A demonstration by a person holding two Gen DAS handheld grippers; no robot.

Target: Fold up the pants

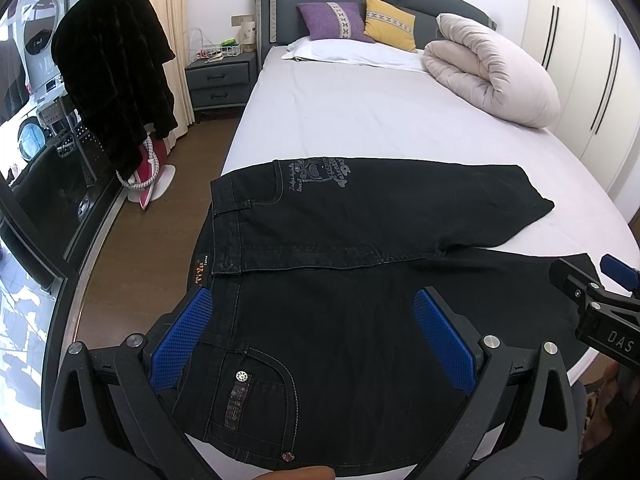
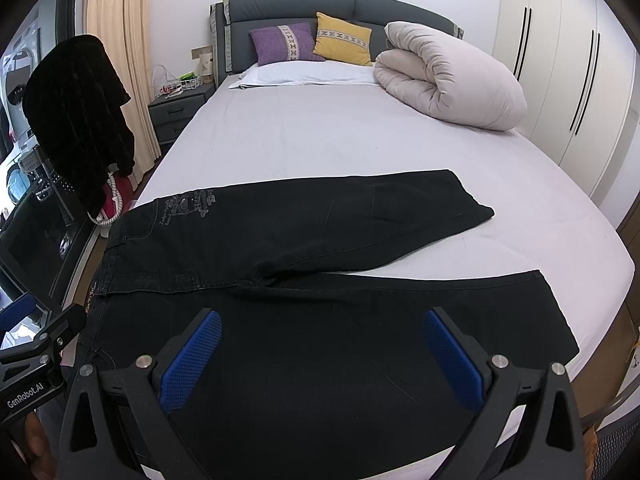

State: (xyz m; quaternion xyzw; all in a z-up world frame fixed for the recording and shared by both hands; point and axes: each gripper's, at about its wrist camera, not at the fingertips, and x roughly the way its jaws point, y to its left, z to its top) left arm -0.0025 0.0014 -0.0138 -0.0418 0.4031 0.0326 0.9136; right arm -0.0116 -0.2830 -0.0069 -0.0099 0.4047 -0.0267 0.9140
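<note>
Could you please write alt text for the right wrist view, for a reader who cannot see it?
Black pants lie spread flat across the near end of a bed, waist to the left and legs apart, with the open right tool above the nearer leg, gripping nothing. A rolled duvet and two cushions sit at the headboard; the left tool shows at the left edge.

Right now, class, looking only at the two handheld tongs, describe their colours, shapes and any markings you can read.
Both are black plastic tongs with triangular cut-outs in their arms and silver round bolts at the joints. The left tongs and the right tongs each carry two bright blue finger pads with a fine gridded texture. White lettering shows on the bodies: "GenRobot.AI" on the left, "DAS" on the right.
</note>
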